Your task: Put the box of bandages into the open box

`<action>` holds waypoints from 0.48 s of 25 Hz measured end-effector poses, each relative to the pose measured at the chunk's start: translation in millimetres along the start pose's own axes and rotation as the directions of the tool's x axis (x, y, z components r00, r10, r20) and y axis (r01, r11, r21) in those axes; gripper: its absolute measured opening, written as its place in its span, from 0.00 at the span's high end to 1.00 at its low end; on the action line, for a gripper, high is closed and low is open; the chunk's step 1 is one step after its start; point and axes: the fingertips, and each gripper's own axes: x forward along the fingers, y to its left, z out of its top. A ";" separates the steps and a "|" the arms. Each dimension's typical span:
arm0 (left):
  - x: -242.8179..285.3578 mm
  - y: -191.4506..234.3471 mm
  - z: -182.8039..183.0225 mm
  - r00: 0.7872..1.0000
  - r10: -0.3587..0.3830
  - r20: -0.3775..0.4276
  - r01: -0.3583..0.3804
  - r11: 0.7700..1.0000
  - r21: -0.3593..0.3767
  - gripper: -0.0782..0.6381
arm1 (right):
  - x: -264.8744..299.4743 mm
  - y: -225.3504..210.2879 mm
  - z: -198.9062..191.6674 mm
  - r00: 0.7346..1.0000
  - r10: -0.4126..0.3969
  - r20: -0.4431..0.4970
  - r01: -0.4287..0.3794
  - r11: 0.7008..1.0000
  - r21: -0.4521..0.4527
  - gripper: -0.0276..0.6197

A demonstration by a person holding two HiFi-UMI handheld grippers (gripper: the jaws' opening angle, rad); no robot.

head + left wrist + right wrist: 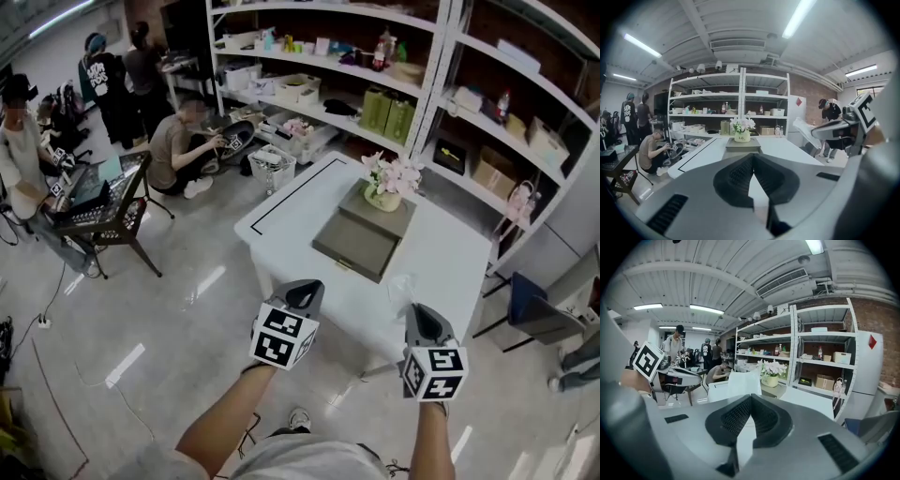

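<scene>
Standing here watching: the person has both tools up in front of them at the near side of the white table (281,211), both pointing toward it. The left gripper (304,291) has its jaws pressed together at the tip with nothing between them, which is plain in its own view (752,159). Same for the right gripper (420,315): jaws closed on nothing (749,401). The two sit side by side, apart, the right one a bit lower in the head view.

The box (359,246) is a flat grey-green thing lying about mid-table, toward the far side. A pot of pale pink flowers (386,186) stands on its raised back part. From the left gripper view the box (743,144) is straight ahead with the flowers (742,129) behind it.

I can't pick out the bandage box in any view. There is something clear and crinkly, like a plastic bag (401,284), on the table near the front edge, just ahead of the right gripper. It looms pale in the right gripper view (745,380), and I can't see what's in it.

A black line (291,192) runs along the table's left part. Shelves (375,94) full of stuff are behind it, and a person (176,150) crouches on the floor off to the left.
</scene>
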 end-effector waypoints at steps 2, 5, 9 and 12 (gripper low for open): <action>5.5 5.6 2.2 1.000 -0.018 -0.002 0.018 1.000 0.002 0.88 | 6.1 -0.3 1.5 1.000 -0.013 -0.008 0.013 1.000 0.003 0.95; 11.2 12.6 4.2 0.999 -0.038 -0.003 0.038 0.999 0.008 0.88 | 14.8 1.8 0.1 1.000 -0.023 -0.020 0.024 1.000 0.018 0.95; 18.3 21.1 5.7 0.999 -0.046 0.000 0.046 0.999 0.011 0.88 | 25.7 3.5 3.0 0.999 -0.025 -0.021 0.025 1.000 0.018 0.95; 21.8 27.2 10.5 0.999 -0.049 0.005 0.049 0.998 0.026 0.88 | 33.8 4.4 10.9 1.000 -0.020 -0.008 0.020 1.000 0.013 0.95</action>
